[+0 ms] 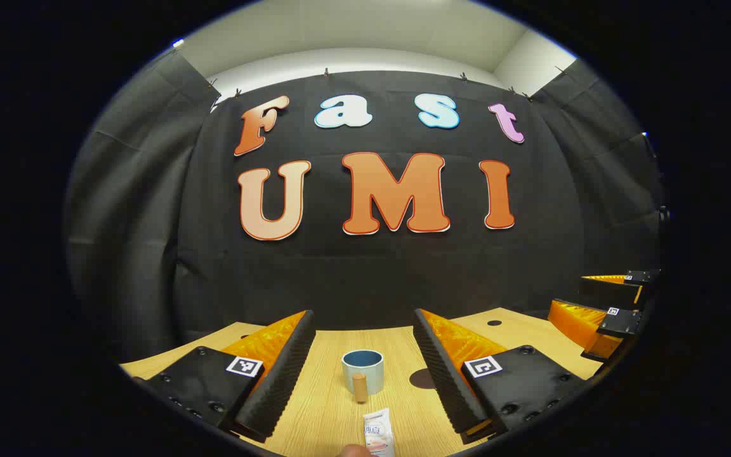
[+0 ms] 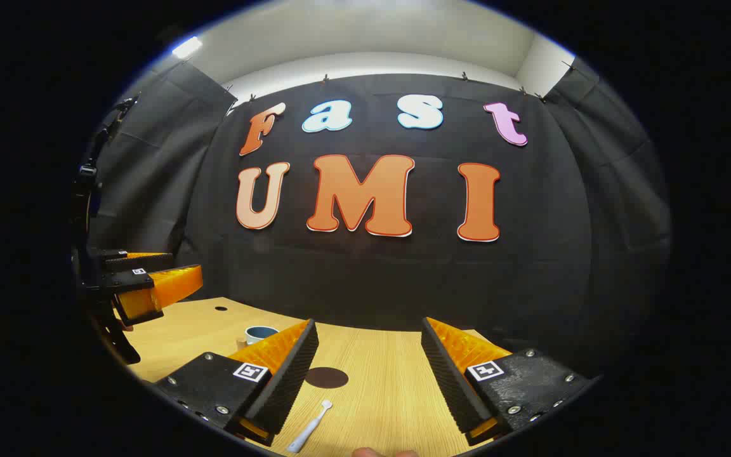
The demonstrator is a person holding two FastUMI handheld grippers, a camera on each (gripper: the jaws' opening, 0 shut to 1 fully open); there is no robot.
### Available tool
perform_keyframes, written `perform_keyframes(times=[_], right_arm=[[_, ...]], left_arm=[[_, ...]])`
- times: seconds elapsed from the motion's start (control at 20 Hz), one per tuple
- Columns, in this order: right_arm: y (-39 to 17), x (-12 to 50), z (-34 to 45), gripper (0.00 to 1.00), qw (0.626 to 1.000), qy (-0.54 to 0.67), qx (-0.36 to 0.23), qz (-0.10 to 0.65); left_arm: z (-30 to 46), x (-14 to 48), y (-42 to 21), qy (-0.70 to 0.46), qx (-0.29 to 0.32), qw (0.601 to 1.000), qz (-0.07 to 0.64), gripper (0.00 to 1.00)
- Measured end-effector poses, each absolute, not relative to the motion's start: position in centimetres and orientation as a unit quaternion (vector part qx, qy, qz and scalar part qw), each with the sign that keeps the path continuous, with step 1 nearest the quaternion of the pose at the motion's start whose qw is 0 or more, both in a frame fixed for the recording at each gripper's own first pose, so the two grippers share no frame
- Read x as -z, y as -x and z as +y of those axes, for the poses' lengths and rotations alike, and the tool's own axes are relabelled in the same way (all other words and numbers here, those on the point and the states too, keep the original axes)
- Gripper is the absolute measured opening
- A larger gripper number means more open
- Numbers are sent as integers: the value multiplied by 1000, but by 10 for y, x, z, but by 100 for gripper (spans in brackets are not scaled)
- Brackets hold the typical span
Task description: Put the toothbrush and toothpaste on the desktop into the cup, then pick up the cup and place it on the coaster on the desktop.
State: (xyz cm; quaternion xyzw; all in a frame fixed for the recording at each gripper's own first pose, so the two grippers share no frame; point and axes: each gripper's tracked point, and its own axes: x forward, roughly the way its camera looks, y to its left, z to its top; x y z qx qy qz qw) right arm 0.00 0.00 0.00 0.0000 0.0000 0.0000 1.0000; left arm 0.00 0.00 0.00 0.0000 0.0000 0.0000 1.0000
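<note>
**Line up on the toothpaste before you close**

Both of your grippers hover above the desktop [image 1: 327, 406] with fingers spread wide and nothing between them. In the left gripper view, your left gripper [image 1: 365, 368] frames the cup [image 1: 362, 369], which stands upright at 12 o'clock from the toothpaste [image 1: 379, 433]. The tube lies flat at about 6 o'clock, near your own edge. A small wooden piece [image 1: 360, 387] stands in front of the cup, touching or just beside it; I cannot tell which. The dark round coaster [image 1: 421, 379] sits at 3 o'clock of the cup, partly behind your finger.

In the right gripper view, your right gripper [image 2: 368, 374] has the toothbrush [image 2: 309, 426] lying at 7 o'clock, head toward the coaster [image 2: 326, 377].

Nothing is in the cup yet, so the first pick looks like the step in hand. Drop down so the fingers straddle the tube across its narrow width, not along its length. Grip near the middle so it hangs level, and steer clear of the wooden piece.
</note>
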Motion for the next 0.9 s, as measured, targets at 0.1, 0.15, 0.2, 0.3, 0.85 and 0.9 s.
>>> perform_keyframes(times=[0.1, 0.15, 0.2, 0.3, 0.85, 0.9], right_arm=[[0, 2, -4, 98, 1000, 1, 3, 5], [1, 3, -6, 98, 1000, 1, 4, 9], [2, 3, -8, 98, 1000, 2, 6, 11], [2, 2, -11, 98, 1000, 2, 11, 13], [2, 3, -3, 98, 998, -10, -11, 60], [3, 4, -1, 98, 997, -17, -17, 68]], left_arm=[[0, 1, 0, 1, -1, 1000, 4, 99], [0, 3, 0, 0, -2, 1000, 5, 99], [0, 3, 0, -1, -2, 1000, 7, 100], [0, 6, 1, -1, -2, 1000, 11, 100], [0, 14, 4, -22, 11, 998, 51, 100], [-1, 16, 7, -24, 12, 998, 55, 100]])
